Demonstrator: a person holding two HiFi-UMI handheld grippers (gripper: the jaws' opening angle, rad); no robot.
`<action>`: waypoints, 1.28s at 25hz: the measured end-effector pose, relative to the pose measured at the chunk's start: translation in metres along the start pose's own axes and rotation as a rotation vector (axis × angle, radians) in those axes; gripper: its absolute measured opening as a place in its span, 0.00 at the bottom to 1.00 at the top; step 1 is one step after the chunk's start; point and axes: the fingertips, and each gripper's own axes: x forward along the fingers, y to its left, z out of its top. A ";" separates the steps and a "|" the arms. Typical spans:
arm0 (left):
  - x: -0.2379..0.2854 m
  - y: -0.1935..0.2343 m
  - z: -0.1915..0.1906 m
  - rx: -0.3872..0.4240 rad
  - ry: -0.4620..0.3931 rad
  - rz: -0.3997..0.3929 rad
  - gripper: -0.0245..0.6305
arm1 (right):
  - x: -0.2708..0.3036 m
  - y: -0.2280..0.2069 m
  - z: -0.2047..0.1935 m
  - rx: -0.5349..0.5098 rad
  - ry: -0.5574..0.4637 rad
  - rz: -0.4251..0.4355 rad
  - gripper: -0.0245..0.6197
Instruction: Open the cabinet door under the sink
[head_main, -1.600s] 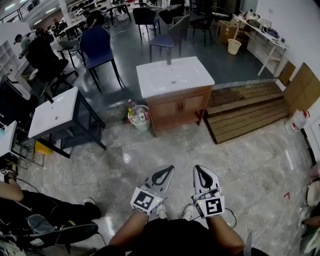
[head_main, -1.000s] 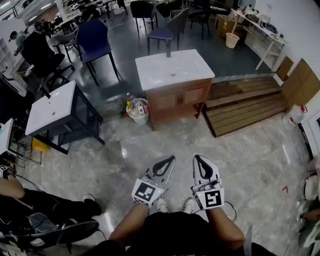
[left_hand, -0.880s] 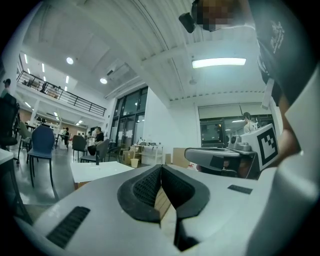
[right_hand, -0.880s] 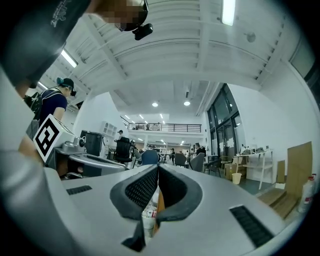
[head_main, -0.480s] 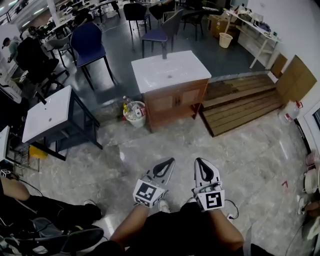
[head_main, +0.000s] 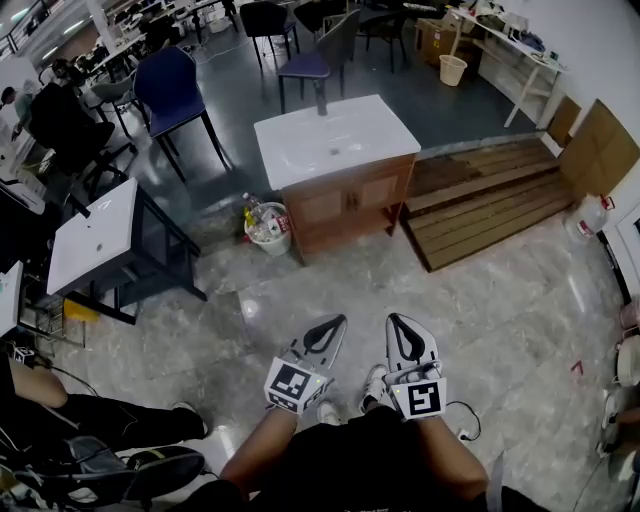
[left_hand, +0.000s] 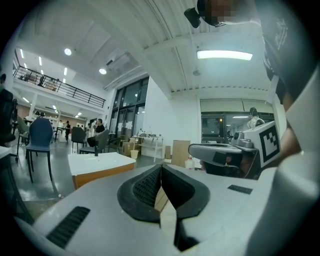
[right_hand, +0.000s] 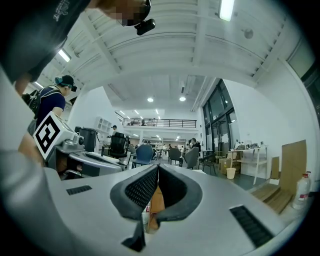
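While our left tongs (head_main: 336, 322) and right tongs (head_main: 396, 320) are pressed closed and empty, the wooden cabinet door (head_main: 330, 208) under the white sink (head_main: 335, 135) stands well ahead; arriving unopened, we would likely bump that door rather than catch it.

1. The left gripper (head_main: 337, 321) and right gripper (head_main: 393, 319) have pale grey, tapering shells, each with a teardrop-shaped cut-out rimmed in black.
2. In the two gripper views the jaws are lined with black ribbed pads (left_hand: 145, 187), and dark slotted vents (left_hand: 70, 226) sit in the grey shell.
3. The left gripper carries a white left cube (head_main: 292, 385) printed with black square markers; the right cube (head_main: 420, 398) is alike.
4. A thin black cable (head_main: 467, 420) loops beside the right cube.
5. The person wears a black top (head_main: 350, 470) that leaves the forearms bare, and white shoes (head_main: 374, 385).
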 end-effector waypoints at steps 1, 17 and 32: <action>0.008 0.000 -0.001 0.005 0.004 0.000 0.07 | 0.004 -0.007 -0.003 -0.002 0.000 0.004 0.07; 0.122 0.018 -0.014 0.018 0.072 0.073 0.07 | 0.063 -0.103 -0.040 0.025 0.000 0.095 0.07; 0.169 0.080 -0.003 -0.001 0.052 0.142 0.07 | 0.147 -0.139 -0.055 0.037 0.009 0.147 0.07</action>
